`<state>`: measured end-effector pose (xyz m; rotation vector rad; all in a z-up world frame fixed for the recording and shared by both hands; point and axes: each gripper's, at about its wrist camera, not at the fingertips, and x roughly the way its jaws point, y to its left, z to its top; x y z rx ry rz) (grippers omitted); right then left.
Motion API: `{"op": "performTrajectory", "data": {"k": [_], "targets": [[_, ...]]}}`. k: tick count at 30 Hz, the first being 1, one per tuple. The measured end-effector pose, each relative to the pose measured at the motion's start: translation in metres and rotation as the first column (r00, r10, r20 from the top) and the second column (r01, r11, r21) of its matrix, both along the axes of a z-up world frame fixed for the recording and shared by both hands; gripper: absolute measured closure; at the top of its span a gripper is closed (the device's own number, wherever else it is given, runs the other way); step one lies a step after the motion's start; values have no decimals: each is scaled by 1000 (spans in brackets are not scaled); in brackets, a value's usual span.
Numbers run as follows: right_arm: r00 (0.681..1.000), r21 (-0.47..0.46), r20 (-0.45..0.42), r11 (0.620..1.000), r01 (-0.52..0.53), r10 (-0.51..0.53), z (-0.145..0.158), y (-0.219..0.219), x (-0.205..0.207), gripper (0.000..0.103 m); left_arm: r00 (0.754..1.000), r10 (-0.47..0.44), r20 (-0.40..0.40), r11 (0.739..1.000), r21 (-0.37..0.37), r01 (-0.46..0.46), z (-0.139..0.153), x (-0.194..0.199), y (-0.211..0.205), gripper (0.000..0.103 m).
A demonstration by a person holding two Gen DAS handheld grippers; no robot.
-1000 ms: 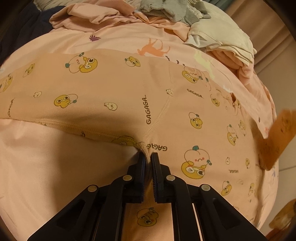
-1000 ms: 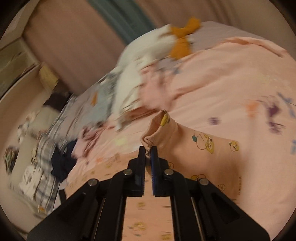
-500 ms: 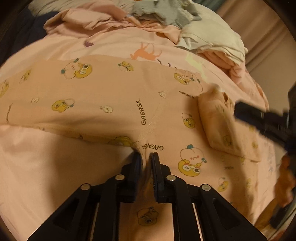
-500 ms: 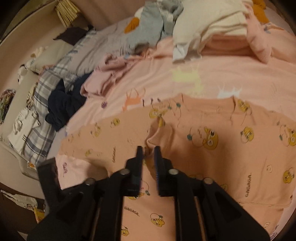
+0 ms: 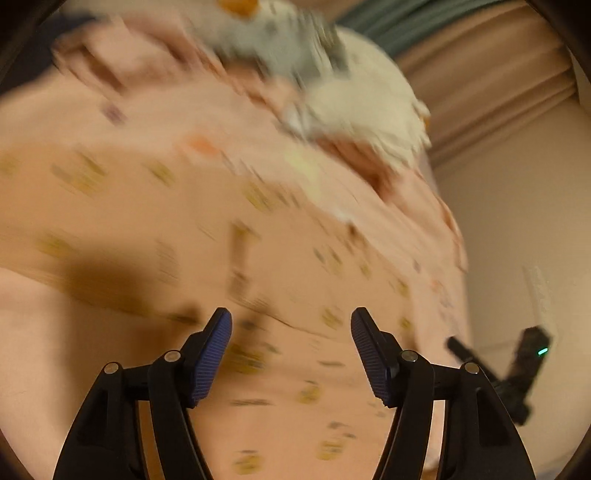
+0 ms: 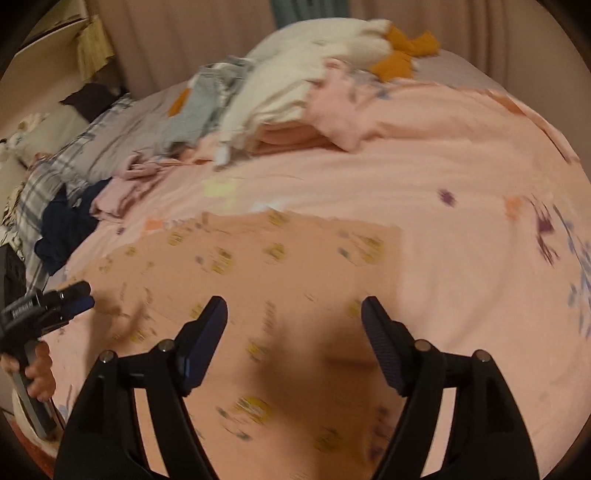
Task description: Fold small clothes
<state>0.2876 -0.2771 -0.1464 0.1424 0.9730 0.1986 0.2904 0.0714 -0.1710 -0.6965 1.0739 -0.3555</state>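
Note:
A peach child's top [image 6: 280, 273] printed with yellow cartoon figures lies spread flat on the pink bedsheet [image 6: 461, 155]. In the left wrist view the same top [image 5: 207, 236] is blurred by motion. My left gripper [image 5: 291, 325] hovers over its near part, jaws opening, nothing between them. My right gripper [image 6: 294, 314] hangs above the garment's middle, jaws also opening and empty. The left gripper [image 6: 55, 299] shows at the left edge of the right wrist view, held by a hand. The right gripper [image 5: 517, 369] shows at the right edge of the left wrist view.
A heap of clothes sits at the back of the bed: cream [image 6: 295, 77], grey [image 6: 199, 103], pink [image 6: 340, 110], mustard [image 6: 402, 51]. A navy garment [image 6: 62, 225] and a plaid quilt [image 6: 55, 173] lie on the left. Curtains [image 6: 184, 33] hang behind.
Both grippers let go of the top and opened wide. The right gripper brought the sleeve across and down onto the body; the garment now lies flat. The left gripper lifted and tilted up.

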Motion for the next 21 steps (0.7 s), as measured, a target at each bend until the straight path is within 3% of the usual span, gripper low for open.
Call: {"op": "performTrajectory", "data": {"k": [2,6,9,11,13,16,18,20,21], "targets": [[998,7,-27,999,51,-50,-13,-22,-11,28,998,-1,-64,1000,-11,1,-18,11,-15,38],[992,-61,-63,993,105,-109,-39,-47,-21,28,995,8,-103,999,-40,-12,-44,22,-33,42],[990,-97,-63,988,120,-126,-50,-55,-20,28,991,100,-89,991,-79,-108,-50,24,-28,45],[990,-100,-65,988,116,-123,-55,-56,-17,29,985,141,-95,987,-67,-148,-50,26,-26,54],[992,-80,-77,993,92,-98,-62,-52,-12,29,982,171,-83,985,-20,-173,-48,31,-27,73],[996,-73,-56,995,64,-69,-66,-43,-7,32,971,234,-53,969,90,-229,-49,36,-29,95],[997,-108,-41,992,64,-69,-69,-36,-4,40,963,270,6,955,126,-269,-46,36,-29,96],[997,-129,-38,990,58,-63,-72,-32,-1,65,959,279,40,945,168,-282,-43,35,-27,96],[997,-126,-32,990,61,-65,-73,-32,1,72,960,277,45,943,177,-280,-43,36,-26,96]]}}
